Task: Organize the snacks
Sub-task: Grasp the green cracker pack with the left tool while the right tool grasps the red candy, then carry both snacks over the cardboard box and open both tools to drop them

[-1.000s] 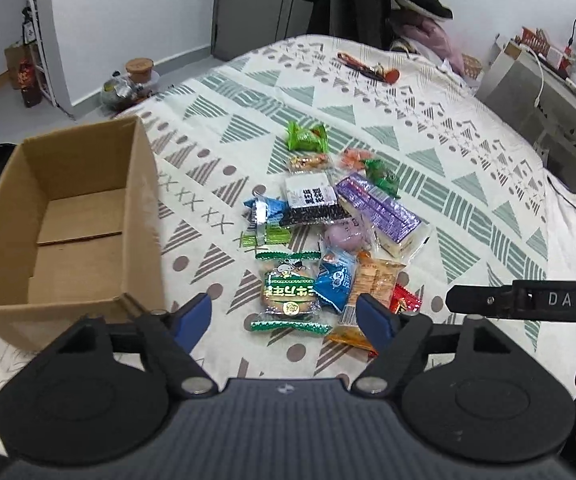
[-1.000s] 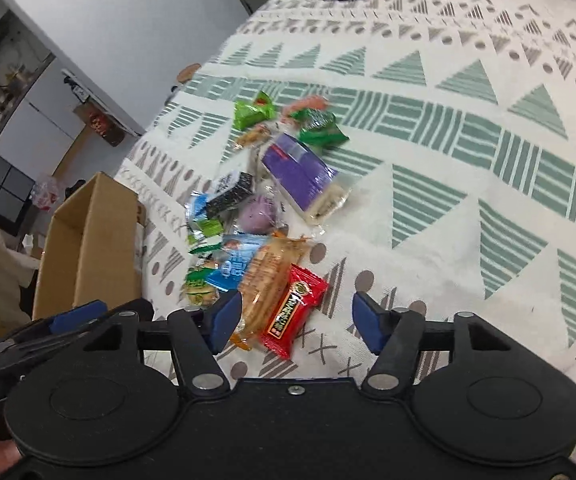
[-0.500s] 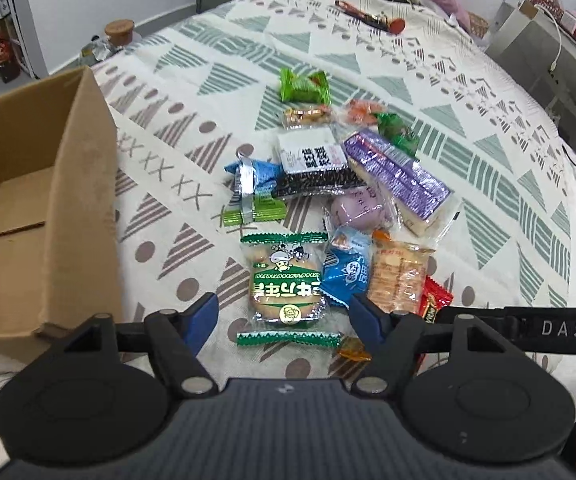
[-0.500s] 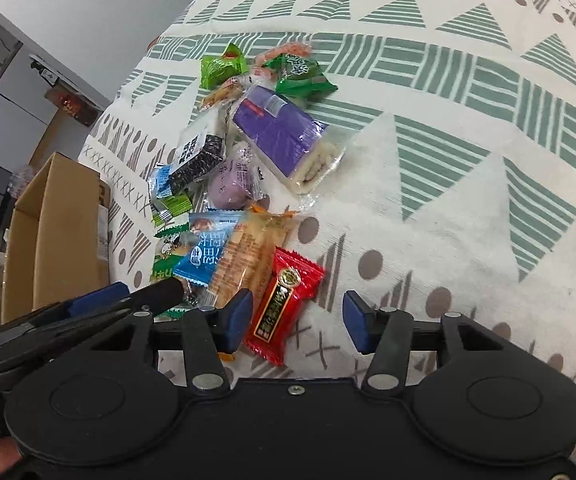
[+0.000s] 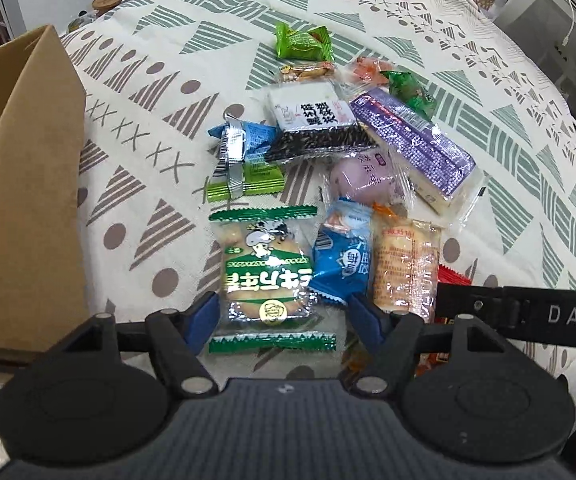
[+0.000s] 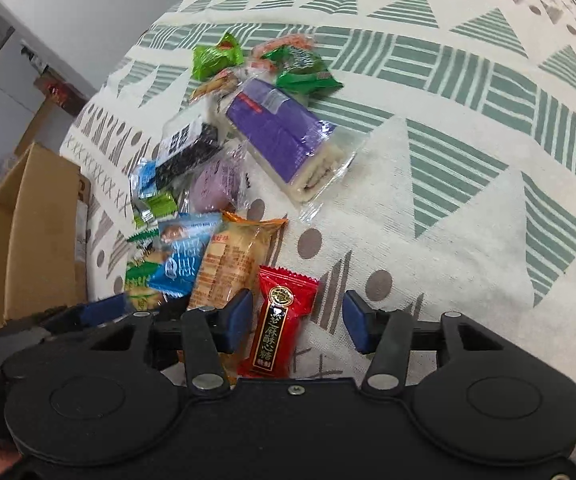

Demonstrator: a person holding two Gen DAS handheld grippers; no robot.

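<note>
Several wrapped snacks lie in a heap on a patterned bedspread (image 5: 135,92). My left gripper (image 5: 283,316) hangs low over a green biscuit packet (image 5: 265,276), which lies between its blue pads; the pads do not visibly press it. A red candy packet (image 6: 279,320) lies between the pads of my right gripper (image 6: 298,318), whose jaws are closing with a gap still showing on the right side. An open cardboard box (image 5: 27,200) stands to the left of the heap. Its inside is mostly out of view.
Beside the green packet lie a blue packet (image 5: 342,264) and an orange cracker pack (image 5: 406,268). Farther back are a long purple pack (image 5: 412,144) and a black-and-white seed pack (image 5: 312,120). The right gripper's black body (image 5: 528,316) crosses the left view. Furniture edges the bed's far right.
Both grippers have sunk toward the heap. The left one now straddles the green biscuit packet. The right one's jaws have narrowed around the red candy packet.
</note>
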